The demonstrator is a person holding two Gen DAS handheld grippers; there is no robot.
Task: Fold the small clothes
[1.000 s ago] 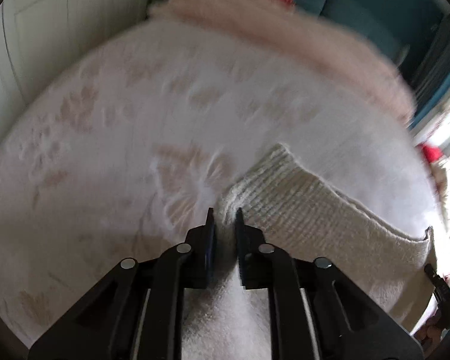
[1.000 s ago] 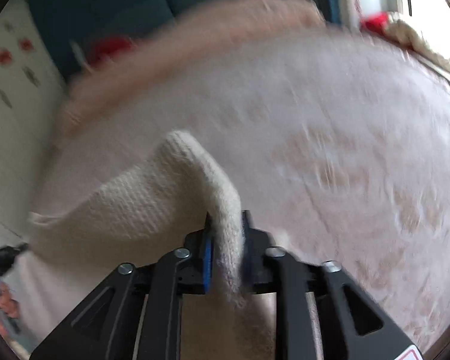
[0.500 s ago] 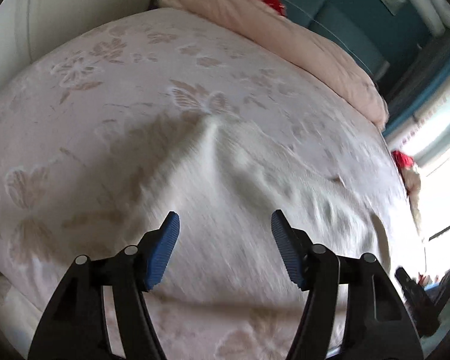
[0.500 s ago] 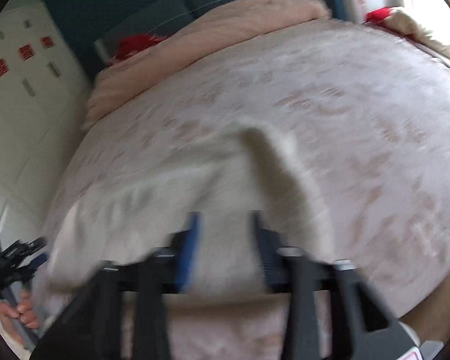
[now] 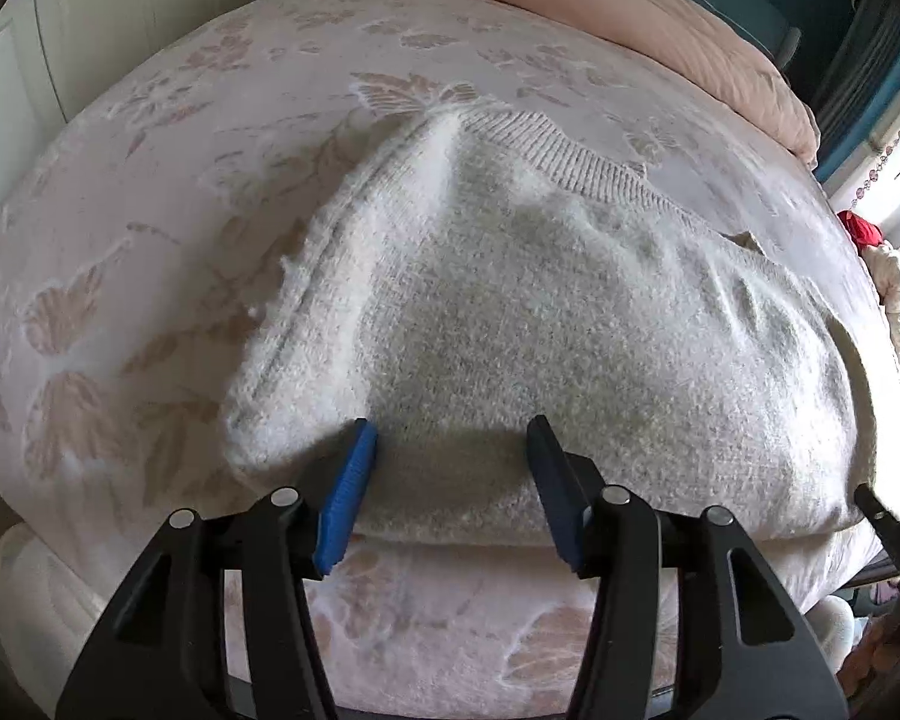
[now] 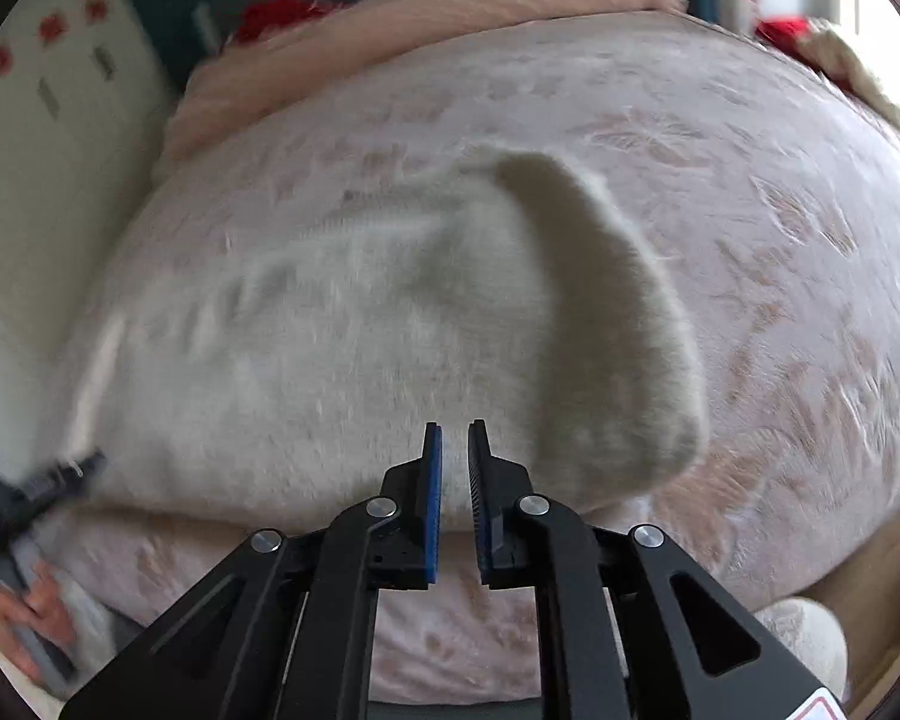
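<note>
Both grippers are empty right now. Left gripper [image 5: 453, 441] has its jaws spread wide, blue pad [image 5: 347, 498] on one finger, dark pad on the other, hanging just over the near edge of the sweater [image 5: 570, 330] without pinching any of it. Right gripper [image 6: 455, 450] has its jaws nearly together, only a thin gap between the pads, and nothing is caught in that gap; it sits just above the sweater's [image 6: 342, 360] near edge too.

Sweater is a fuzzy cream knit lying flat-ish on the bed [image 5: 150, 192], close to the near edge of the mattress. Ribbed hem [image 5: 594, 171] runs along the far side, and the left side bunches up into a ridge. In the right wrist view one corner flap [image 6: 600, 312] is folded over on the right side, though that view is pretty blurry.

Bedspread has a pale pink butterfly and flower pattern. Pink duvet [image 5: 600, 6] is piled at the far end with something red [image 6: 282, 15] beyond it. Left hand [image 6: 24, 618] shows at the lower left of the right view, gripping its tool. White wardrobe [image 5: 78, 24] stands to the left of the bed.
</note>
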